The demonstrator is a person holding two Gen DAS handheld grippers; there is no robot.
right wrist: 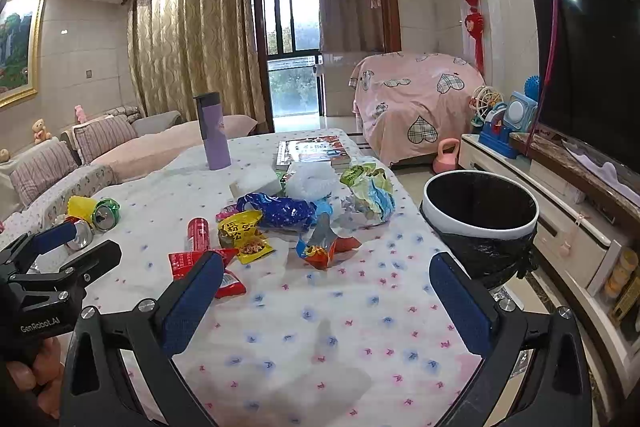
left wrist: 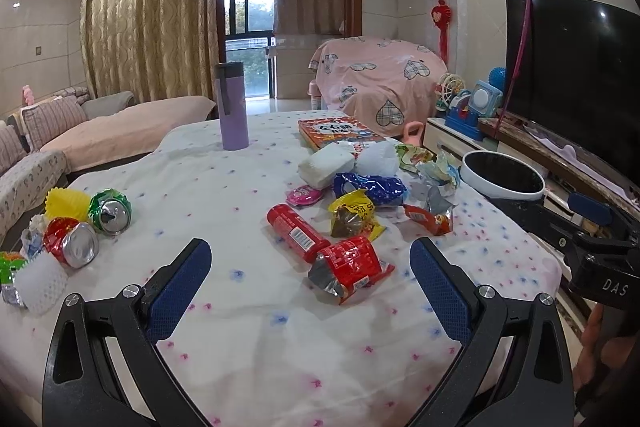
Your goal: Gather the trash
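Right now both claws stand wide apart and grip nothing: the left gripper hovers low over the cloth, the right gripper beside it nearer the bin.

Closest to the left gripper lies the red wrapper, just ahead between its fingers, touching the red tube. I judge it the natural first pick: come down over its crumpled middle, close gently so the foil folds rather than slides, and lift clear of the tube.

Farther out sits the main heap: yellow packet, blue bag, foam block. Two crushed cans lie well apart at the left.

The bin hangs off the table's right edge, so the carry crosses the heap. The flask and book at the back are likely not trash.
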